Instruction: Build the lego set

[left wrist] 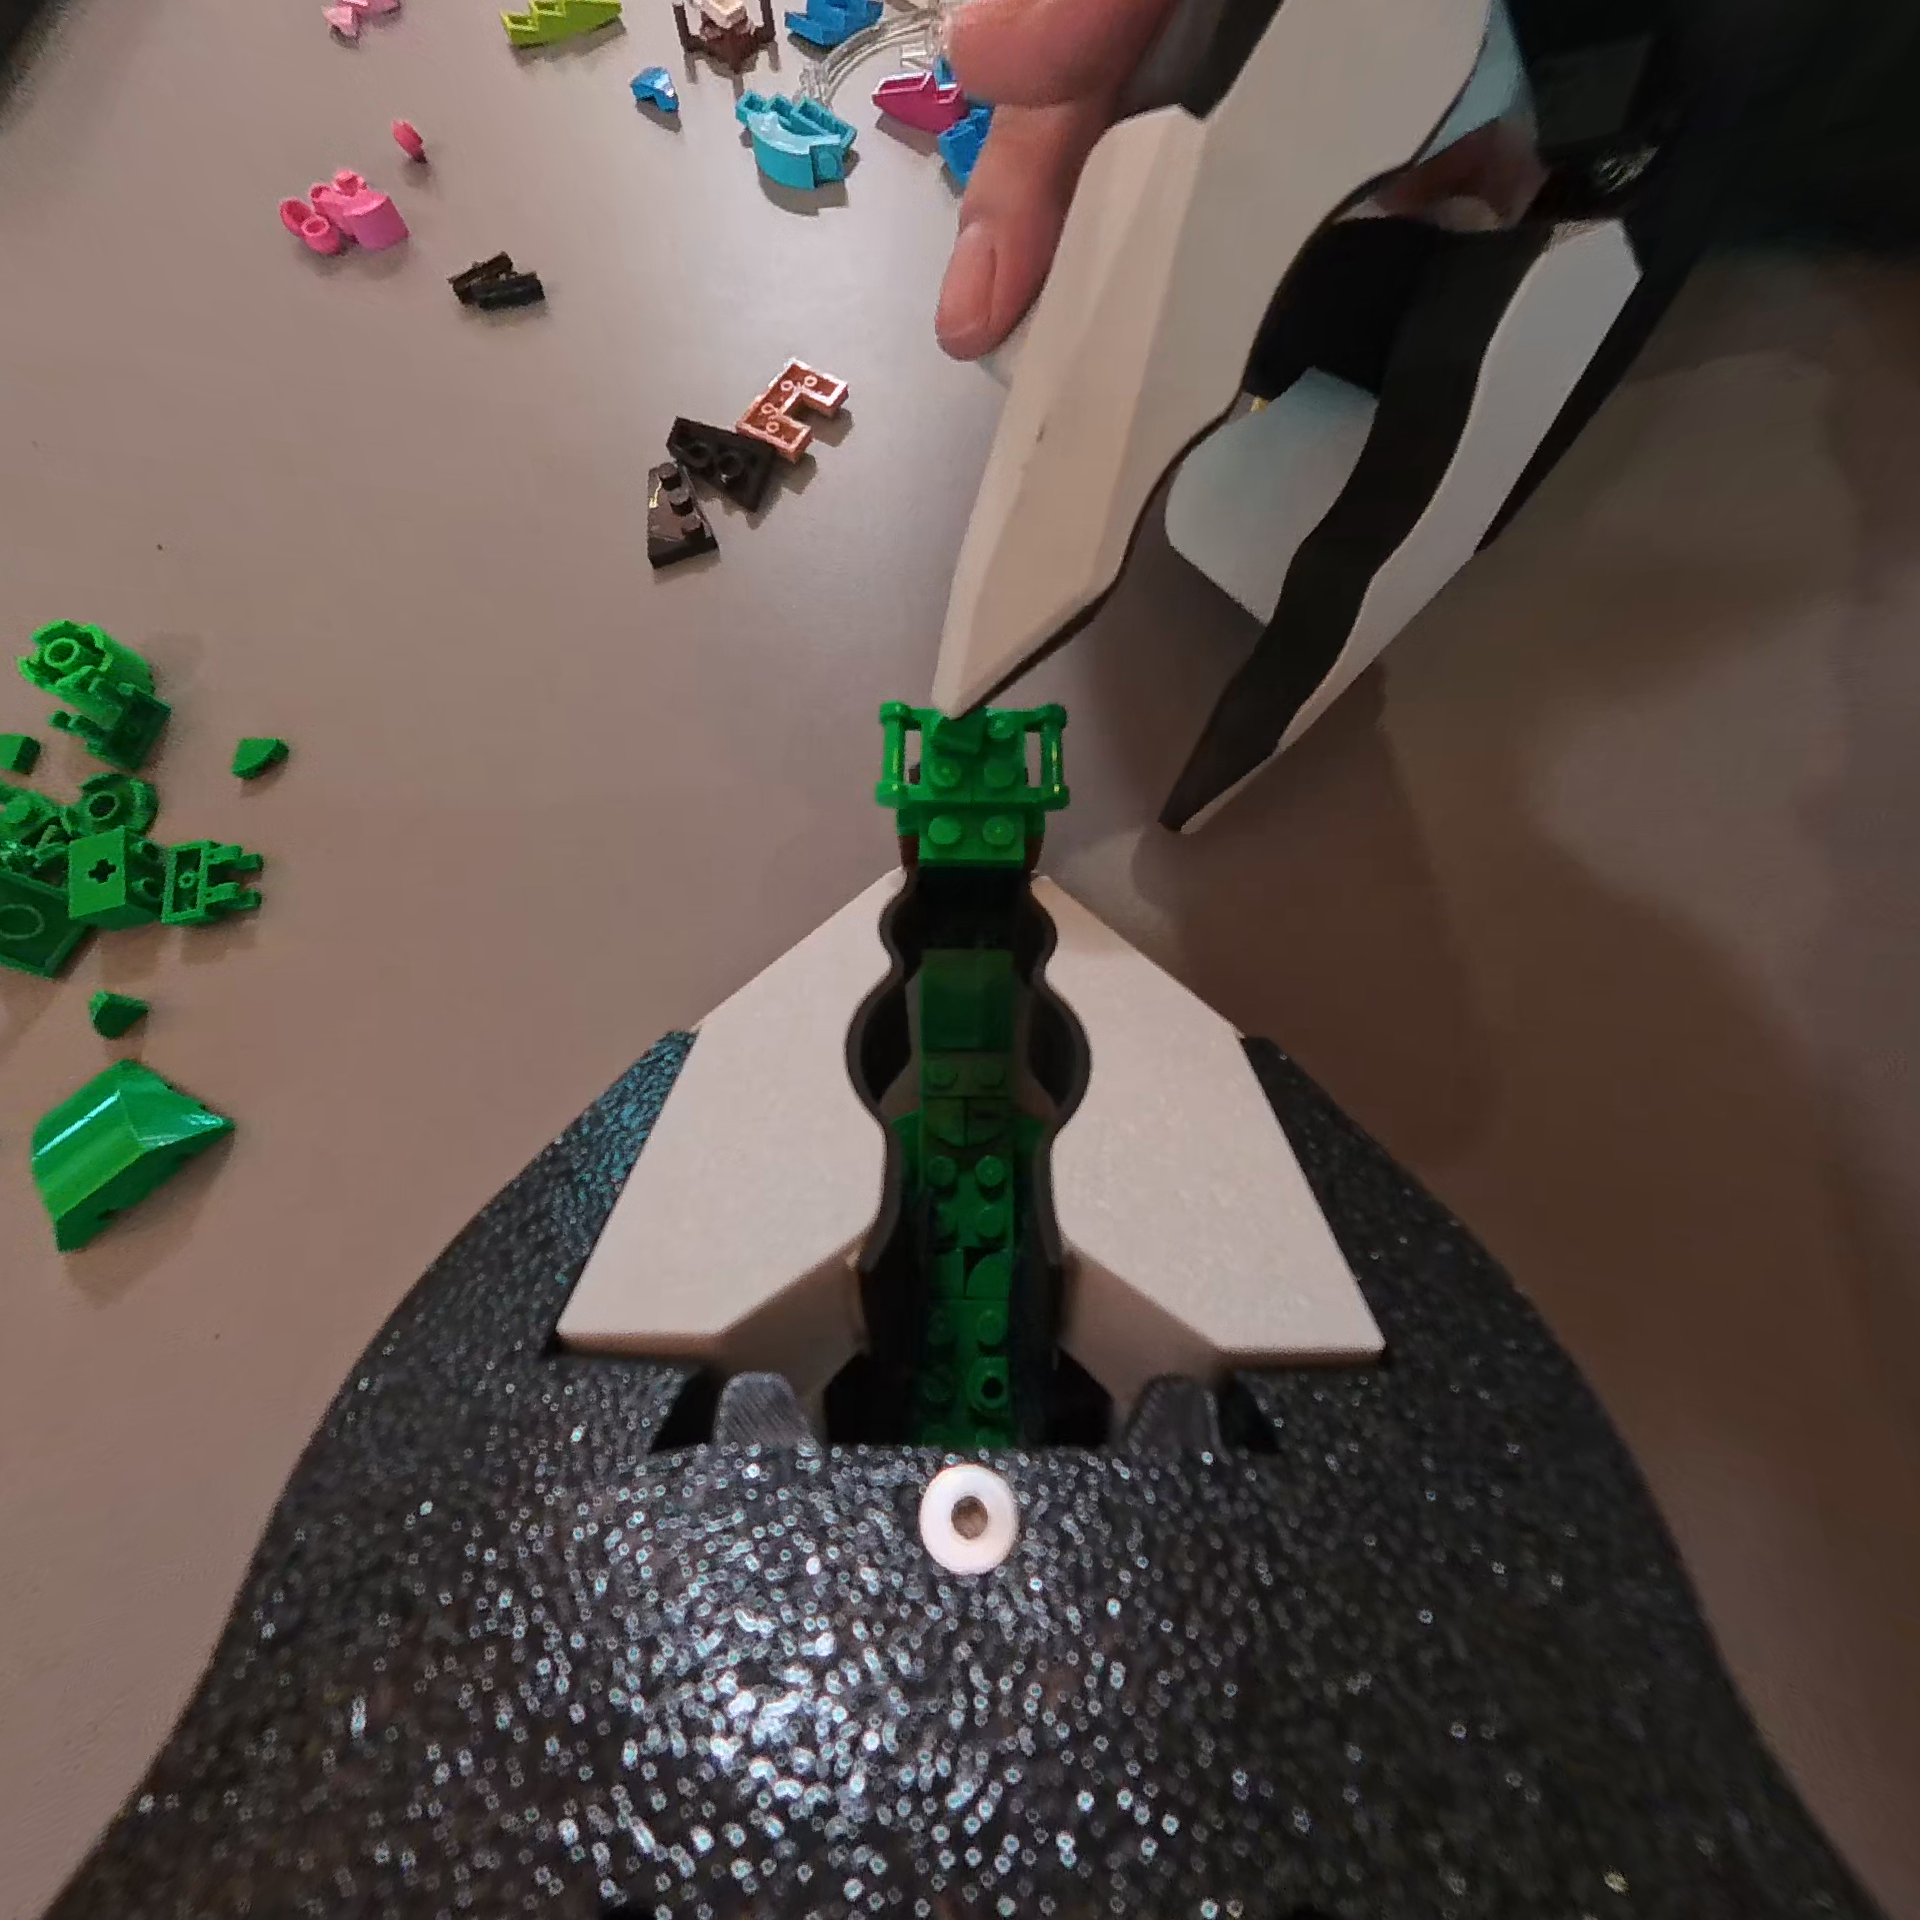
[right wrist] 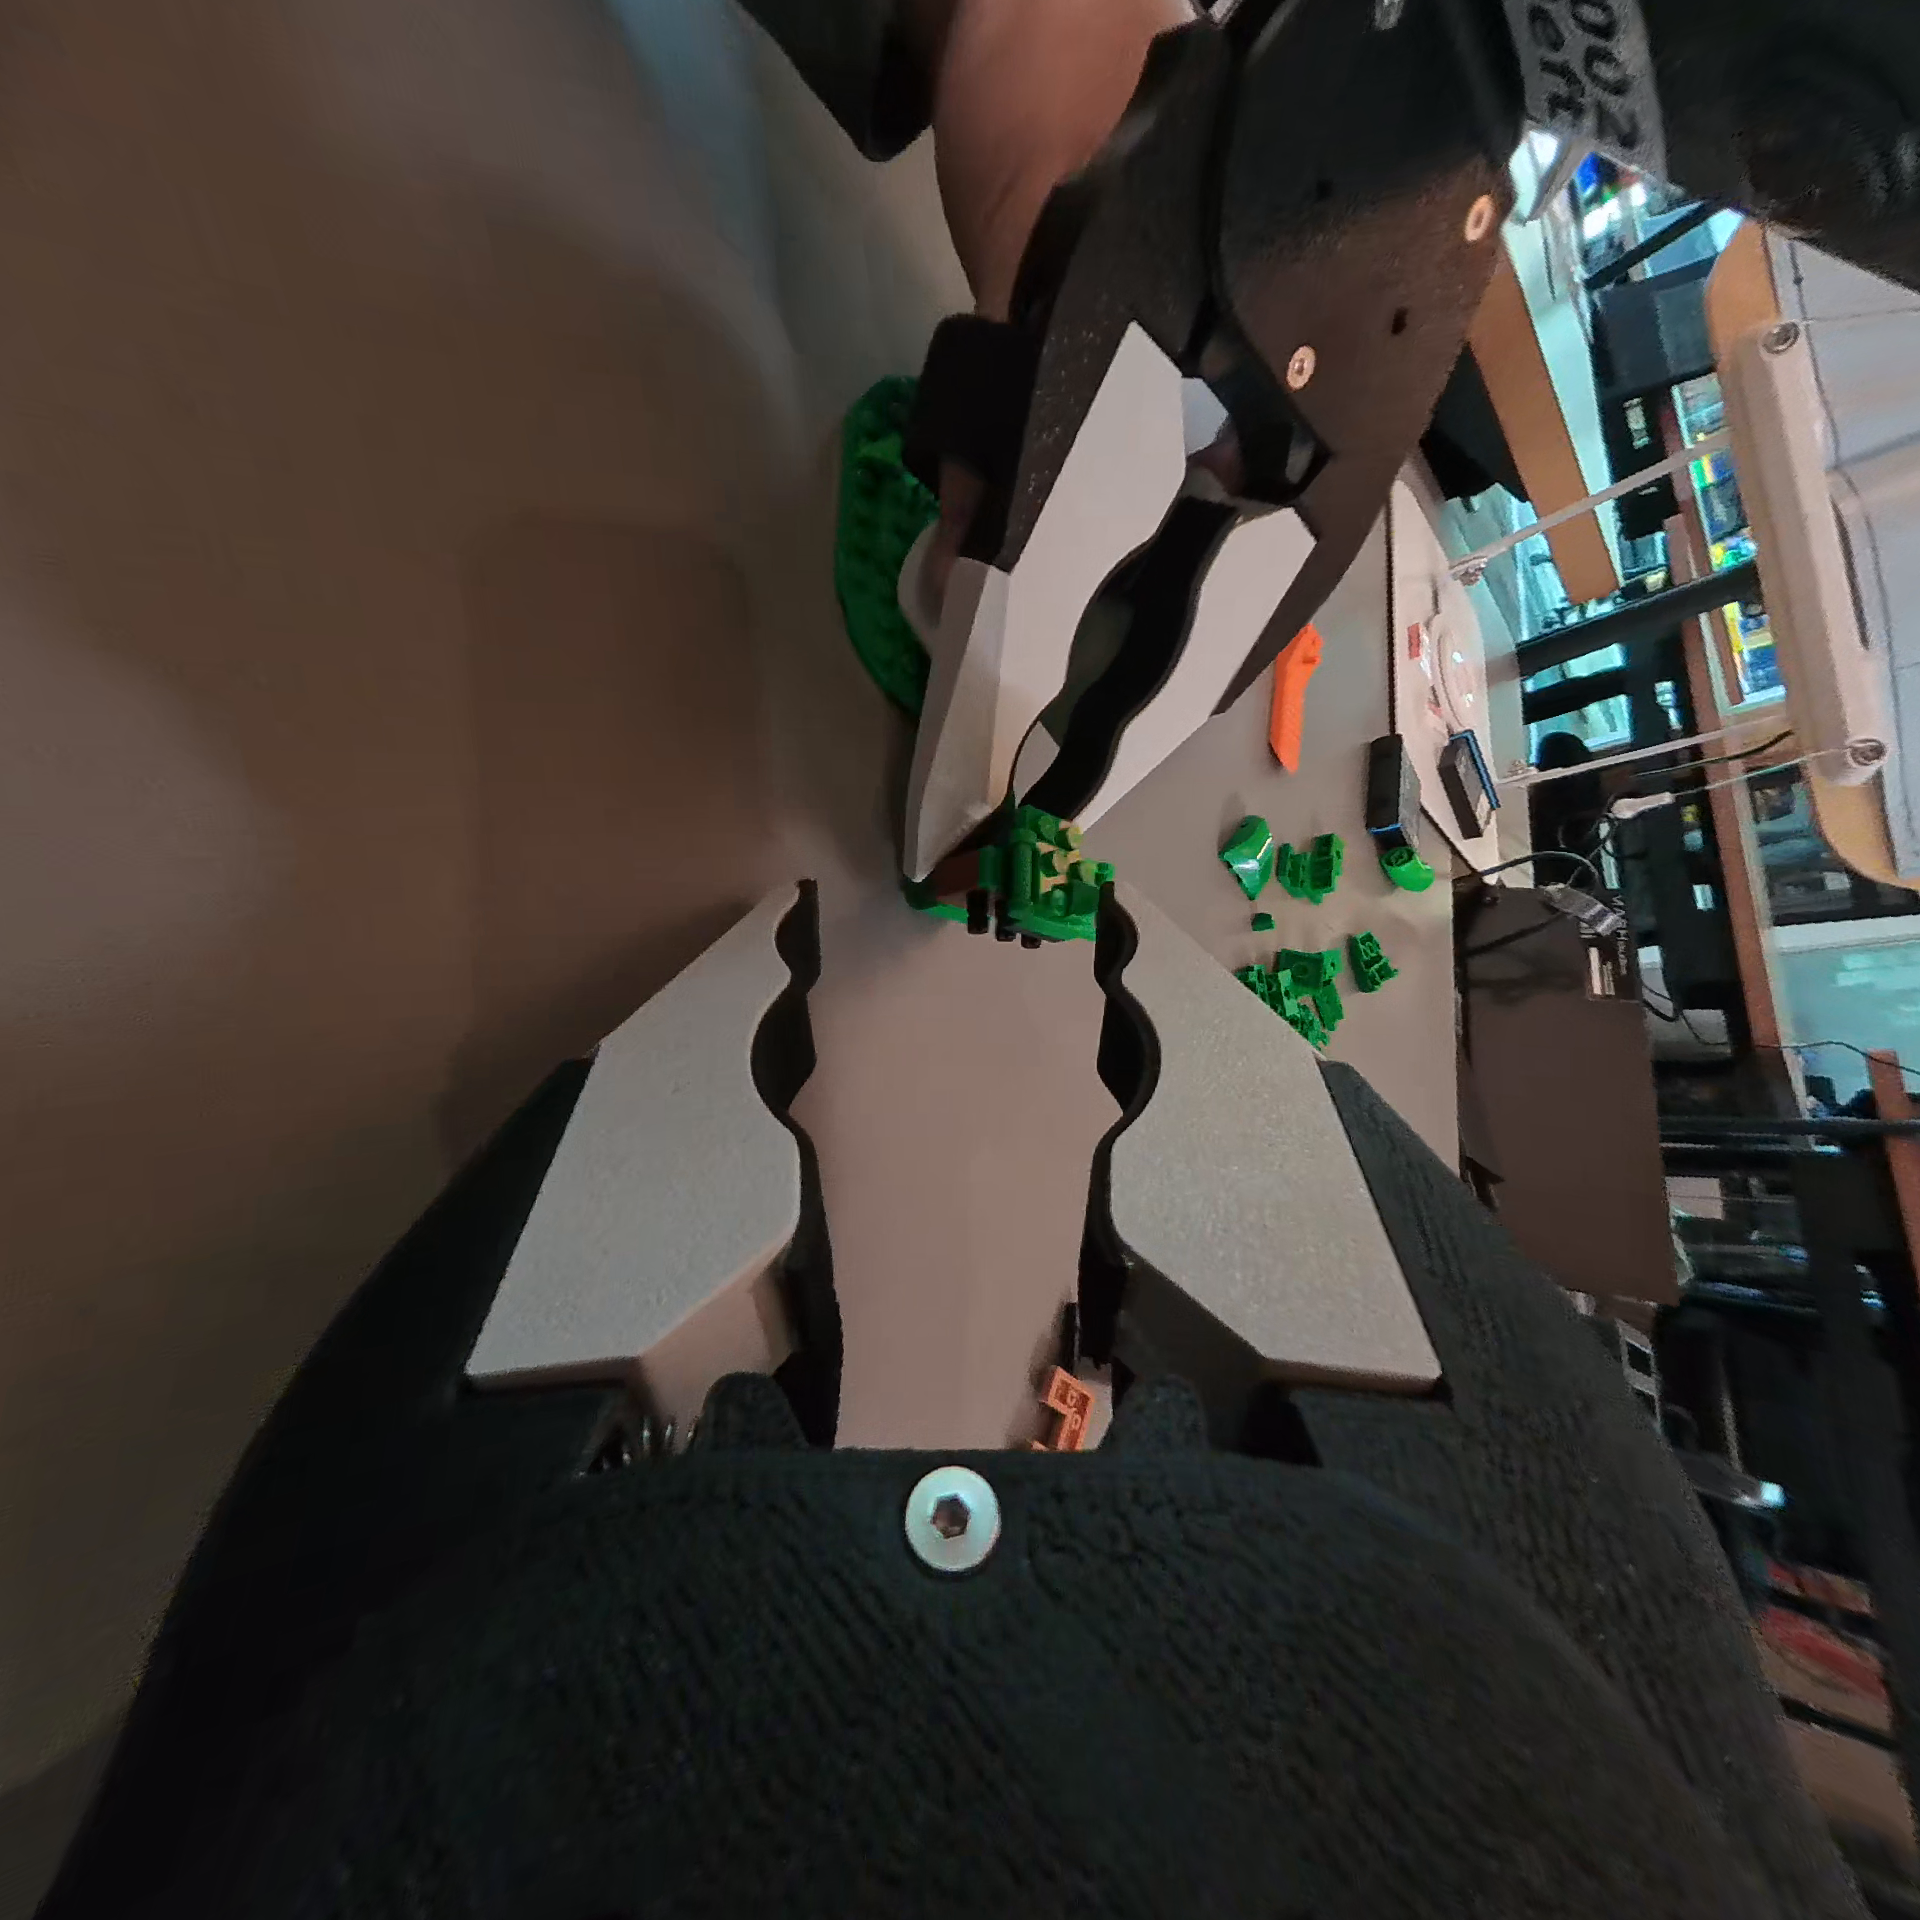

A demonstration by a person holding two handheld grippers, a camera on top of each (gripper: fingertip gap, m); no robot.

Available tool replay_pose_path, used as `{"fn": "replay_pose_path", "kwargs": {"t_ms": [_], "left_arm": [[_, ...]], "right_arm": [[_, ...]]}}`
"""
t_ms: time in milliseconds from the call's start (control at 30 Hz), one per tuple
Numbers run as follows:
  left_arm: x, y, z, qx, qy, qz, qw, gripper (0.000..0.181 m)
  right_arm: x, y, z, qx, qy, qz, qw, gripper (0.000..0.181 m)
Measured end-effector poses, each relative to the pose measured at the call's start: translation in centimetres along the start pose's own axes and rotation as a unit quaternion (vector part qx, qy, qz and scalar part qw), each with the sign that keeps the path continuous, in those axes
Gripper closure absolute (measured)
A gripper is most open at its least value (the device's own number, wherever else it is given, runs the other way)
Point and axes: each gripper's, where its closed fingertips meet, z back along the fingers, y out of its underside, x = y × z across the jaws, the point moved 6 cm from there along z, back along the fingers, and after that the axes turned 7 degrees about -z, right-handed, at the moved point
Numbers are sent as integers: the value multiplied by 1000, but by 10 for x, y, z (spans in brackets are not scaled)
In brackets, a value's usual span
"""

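Observation:
My left gripper [left wrist: 968, 883] is shut on a long green lego assembly [left wrist: 971, 790]. The assembly runs back between the fingers, and its studded end with two side bars sticks out past the tips. My right gripper [left wrist: 1068, 764] comes in from the upper right, open. One of its white fingertips [left wrist: 961, 696] touches the far end of the assembly. In the right wrist view the right gripper [right wrist: 956, 894] is open and empty. Its right fingertip [right wrist: 1112, 904] is against the green assembly [right wrist: 1039, 873], which the left gripper [right wrist: 997, 831] holds just above the table.
Loose green pieces [left wrist: 104, 883] and a large green sloped piece [left wrist: 114, 1153] lie at the left. Black and brown plates [left wrist: 727, 457], pink pieces [left wrist: 343, 213] and blue pieces [left wrist: 800, 135] lie farther off. A green baseplate [right wrist: 883, 540] and an orange separator tool [right wrist: 1294, 696] are on the table. Only a small space, under 4 cm, lies between the two pairs of fingers.

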Motion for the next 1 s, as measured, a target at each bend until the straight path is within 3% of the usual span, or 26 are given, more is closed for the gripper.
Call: {"fn": "replay_pose_path", "kwargs": {"t_ms": [533, 700, 767, 1000], "left_arm": [[0, 0, 0, 2, 0, 2, 1000, 166], [-1, 0, 0, 1, 4, -2, 1000, 166], [-2, 0, 1, 0, 11, -8, 1000, 166], [-3, 0, 1, 0, 12, -9, 1000, 166]], "right_arm": [[1, 0, -1, 31, 1, 38, 999, 128], [-1, 3, 0, 32, -16, 13, 999, 129], [1, 11, -1, 54, -32, 7, 998, 143], [-2, 10, 1, 21, -31, -24, 999, 138]]}}
